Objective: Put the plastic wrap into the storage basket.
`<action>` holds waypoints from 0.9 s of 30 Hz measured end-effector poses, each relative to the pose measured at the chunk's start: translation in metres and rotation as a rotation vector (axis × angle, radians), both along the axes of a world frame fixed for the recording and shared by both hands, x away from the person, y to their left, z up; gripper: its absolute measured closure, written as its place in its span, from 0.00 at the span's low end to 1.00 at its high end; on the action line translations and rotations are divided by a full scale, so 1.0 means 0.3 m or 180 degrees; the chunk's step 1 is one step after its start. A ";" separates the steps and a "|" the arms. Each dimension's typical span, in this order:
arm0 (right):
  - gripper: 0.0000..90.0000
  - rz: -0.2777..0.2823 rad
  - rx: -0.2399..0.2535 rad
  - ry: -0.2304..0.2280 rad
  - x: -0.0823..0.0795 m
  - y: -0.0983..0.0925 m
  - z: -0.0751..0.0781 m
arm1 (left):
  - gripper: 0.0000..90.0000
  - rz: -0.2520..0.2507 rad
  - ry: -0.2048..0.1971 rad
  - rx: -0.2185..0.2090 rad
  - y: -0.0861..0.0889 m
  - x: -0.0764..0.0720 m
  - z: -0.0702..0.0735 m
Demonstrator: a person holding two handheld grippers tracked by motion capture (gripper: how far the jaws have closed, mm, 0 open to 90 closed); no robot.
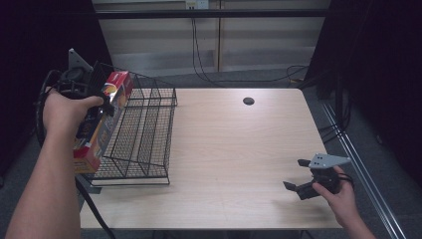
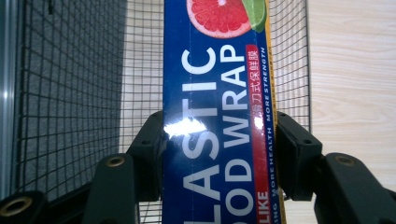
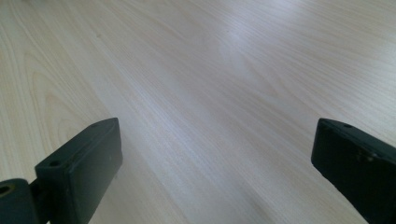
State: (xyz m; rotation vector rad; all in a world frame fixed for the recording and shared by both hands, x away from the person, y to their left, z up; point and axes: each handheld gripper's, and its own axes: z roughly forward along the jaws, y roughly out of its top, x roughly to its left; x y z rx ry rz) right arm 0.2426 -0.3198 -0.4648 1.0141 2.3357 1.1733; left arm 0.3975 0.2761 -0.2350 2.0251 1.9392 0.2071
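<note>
A long blue box of plastic food wrap, with a red end and a grapefruit picture, is held tilted at the left wall of a black wire basket. My left gripper is shut on the box, a person's hand around its body. In the left gripper view both jaws press the sides of the box, and the basket mesh lies beyond it. My right gripper rests low at the table's front right, open. In its own view the right gripper has bare wood between the jaws.
The light wooden table has a dark round hole near its back edge. Cables hang down behind the table. A metal rail runs along the floor at the right.
</note>
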 end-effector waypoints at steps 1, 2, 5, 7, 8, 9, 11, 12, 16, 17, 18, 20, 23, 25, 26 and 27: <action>0.02 -0.0002 -0.0001 -0.0002 0.000 0.001 0.000 | 0.50 0.0000 0.0000 0.0000 0.000 0.000 0.000; 0.02 -0.0002 -0.0001 -0.0007 0.000 0.001 0.000 | 0.50 0.0059 -0.0005 -0.0008 0.004 0.001 -0.009; 0.02 0.0006 -0.0005 0.0000 0.001 0.004 -0.001 | 0.50 0.0094 -0.0001 -0.0027 0.013 0.004 -0.021; 0.02 0.0014 -0.0006 0.0015 0.002 0.005 -0.002 | 0.50 0.0092 0.0009 -0.0018 0.017 0.007 -0.029; 0.02 0.0013 -0.0008 0.0014 0.002 0.006 -0.003 | 0.50 0.0092 0.0013 -0.0012 0.018 0.009 -0.032; 0.02 0.0015 -0.0006 0.0016 0.002 0.006 -0.004 | 0.50 0.0097 0.0006 -0.0021 0.018 0.011 -0.038; 0.02 0.0012 -0.0015 0.0007 0.002 0.007 -0.004 | 0.50 0.0151 0.0036 -0.0061 0.015 0.014 -0.048; 0.02 0.0015 -0.0006 0.0014 0.002 0.007 -0.004 | 0.50 0.0168 0.0034 -0.0067 0.014 0.016 -0.053; 0.02 0.0001 -0.0011 0.0009 0.001 0.003 -0.003 | 0.49 0.0166 0.0037 -0.0028 0.015 0.026 -0.067; 0.02 0.0000 -0.0010 0.0018 0.000 0.002 -0.004 | 0.49 0.0162 0.0032 -0.0007 0.016 0.028 -0.069; 0.02 -0.0002 -0.0012 0.0021 0.000 0.001 -0.004 | 0.49 0.0220 0.0027 -0.0043 0.012 0.030 -0.072; 0.02 0.0010 -0.0004 0.0022 0.000 0.000 -0.005 | 0.49 0.0182 0.0044 0.0009 0.016 0.034 -0.075; 0.02 0.0013 -0.0006 0.0018 0.001 -0.001 -0.005 | 0.49 0.0215 0.0046 0.0029 0.014 0.039 -0.083; 0.02 0.0014 -0.0005 0.0019 0.001 0.000 -0.005 | 0.49 0.0237 0.0053 0.0019 0.012 0.041 -0.089; 0.02 0.0014 -0.0005 0.0017 0.001 0.000 -0.005 | 0.49 0.0237 0.0053 0.0019 0.012 0.041 -0.089; 0.02 0.0017 -0.0006 0.0017 0.001 0.001 -0.006 | 0.49 0.0244 0.0061 -0.0007 0.014 0.043 -0.096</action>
